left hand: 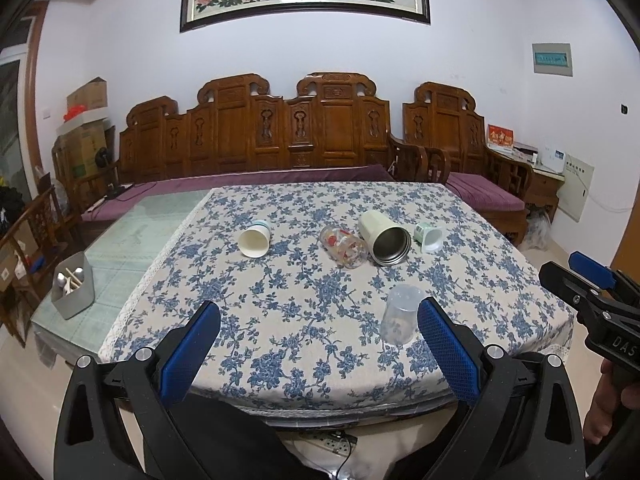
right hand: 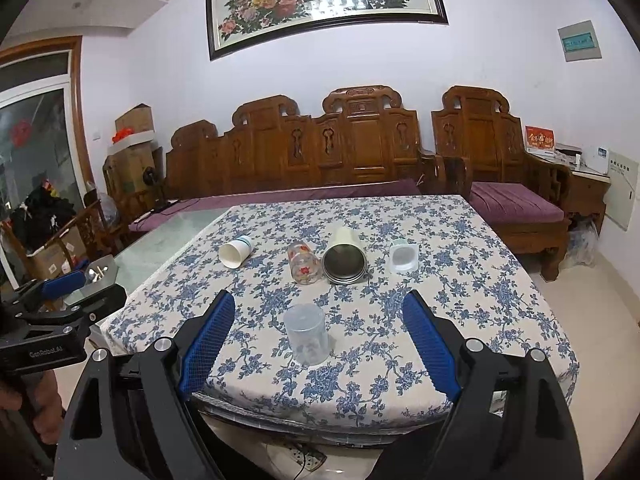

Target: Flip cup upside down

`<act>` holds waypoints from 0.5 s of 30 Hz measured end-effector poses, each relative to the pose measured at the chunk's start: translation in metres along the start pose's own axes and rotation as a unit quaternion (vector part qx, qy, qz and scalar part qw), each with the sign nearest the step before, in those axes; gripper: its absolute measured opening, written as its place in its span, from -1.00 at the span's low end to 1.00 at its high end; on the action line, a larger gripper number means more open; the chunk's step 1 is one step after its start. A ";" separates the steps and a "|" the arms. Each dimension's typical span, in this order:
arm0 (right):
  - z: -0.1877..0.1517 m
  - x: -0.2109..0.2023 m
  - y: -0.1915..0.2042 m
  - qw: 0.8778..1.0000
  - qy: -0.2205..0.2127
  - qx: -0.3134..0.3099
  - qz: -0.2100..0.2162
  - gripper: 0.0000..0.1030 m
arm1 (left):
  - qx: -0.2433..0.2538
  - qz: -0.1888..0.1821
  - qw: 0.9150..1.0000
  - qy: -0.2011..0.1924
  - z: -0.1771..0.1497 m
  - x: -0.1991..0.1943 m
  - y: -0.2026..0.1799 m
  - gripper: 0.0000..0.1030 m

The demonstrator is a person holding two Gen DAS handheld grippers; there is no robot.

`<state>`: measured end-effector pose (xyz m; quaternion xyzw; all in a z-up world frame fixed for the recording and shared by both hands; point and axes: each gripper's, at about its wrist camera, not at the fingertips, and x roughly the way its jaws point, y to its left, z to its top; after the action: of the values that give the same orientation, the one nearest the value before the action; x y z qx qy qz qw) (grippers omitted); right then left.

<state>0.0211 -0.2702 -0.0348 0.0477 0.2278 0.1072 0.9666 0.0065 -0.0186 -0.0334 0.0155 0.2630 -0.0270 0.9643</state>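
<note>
clear plastic cup (right hand: 306, 334) stands inverted near the table's front edge — four other cups lie tipped farther back. floral tablecloth (right hand: 460, 280); carved wooden bench (right hand: 320, 144) behind. left gripper (left hand: 318, 344) and right gripper (right hand: 318, 340) both spread wide, empty.

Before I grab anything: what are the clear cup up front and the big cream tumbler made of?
Clear cup: looks like thin frosted plastic, translucent, the tablecloth pattern showing through. Cream tumbler: probably stainless steel with a matte cream coating; its open mouth shows a dull grey metallic interior.

Colours and patterns
Counter cloth (right hand: 400, 216) is showing blue flowers on cream; fingers (right hand: 210, 340) are showing blue pads.
</note>
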 end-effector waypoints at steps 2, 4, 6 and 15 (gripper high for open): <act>0.000 0.000 0.000 1.000 0.000 0.000 0.000 0.70 | 0.000 0.001 1.000 0.000 0.000 0.000 0.000 0.85; 0.000 0.000 0.000 1.000 0.000 0.000 0.000 0.70 | 0.000 0.001 1.000 -0.001 0.001 0.000 0.000 0.85; 0.000 0.000 0.000 1.000 0.000 -0.002 0.000 0.70 | 0.000 0.002 1.000 -0.001 0.001 -0.001 0.000 0.85; -0.001 0.001 0.000 1.000 0.000 -0.003 0.000 0.70 | -0.003 0.005 1.000 -0.004 0.003 -0.004 -0.001 0.85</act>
<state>0.0215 -0.2700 -0.0363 0.0450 0.2276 0.1076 0.9667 0.0044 -0.0194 -0.0288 0.0135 0.2590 -0.0219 0.9655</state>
